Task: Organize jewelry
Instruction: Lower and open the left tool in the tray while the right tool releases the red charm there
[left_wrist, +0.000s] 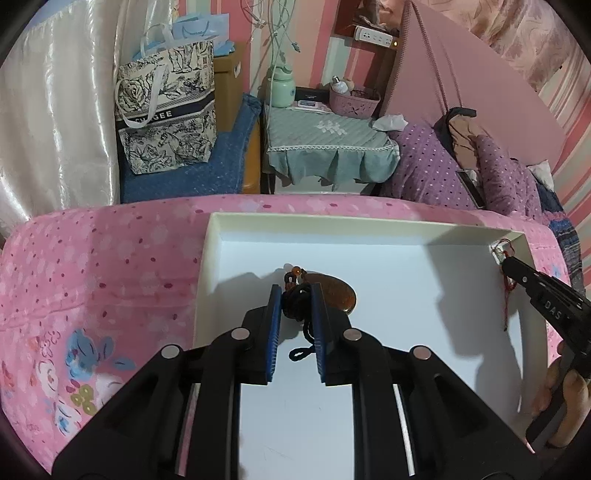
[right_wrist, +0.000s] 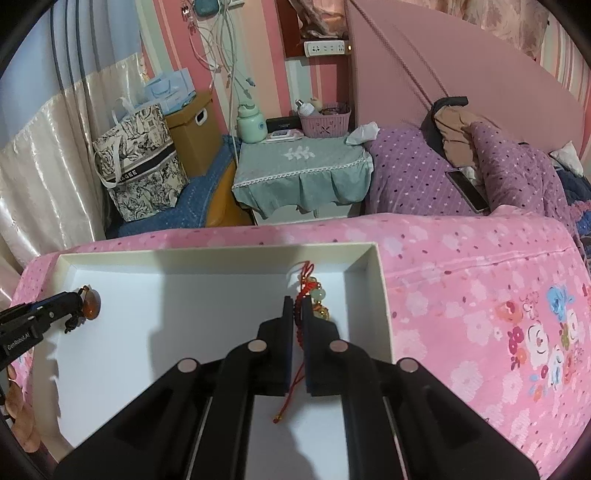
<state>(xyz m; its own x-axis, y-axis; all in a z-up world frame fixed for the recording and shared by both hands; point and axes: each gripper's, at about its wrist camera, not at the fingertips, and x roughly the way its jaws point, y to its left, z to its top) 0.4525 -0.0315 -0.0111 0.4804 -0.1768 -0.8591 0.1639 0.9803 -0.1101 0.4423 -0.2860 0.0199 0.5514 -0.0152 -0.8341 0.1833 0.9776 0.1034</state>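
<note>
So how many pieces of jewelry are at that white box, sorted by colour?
Amber-brown pendant on black cord: 1, held in the left claw
Red cord bracelet with beads: 1, held in the right claw
Total: 2, both over the white box

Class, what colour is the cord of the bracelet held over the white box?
Red, clearest in the right wrist view: bracelet cord.

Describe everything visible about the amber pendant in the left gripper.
The amber pendant is a smooth, glossy, teardrop-shaped brown-orange stone strung on a dark knotted cord with small orange beads at its top. The left gripper is shut on the cord bundle beside the stone, over the left part of the white box. A cord loop trails below the jaws.
</note>
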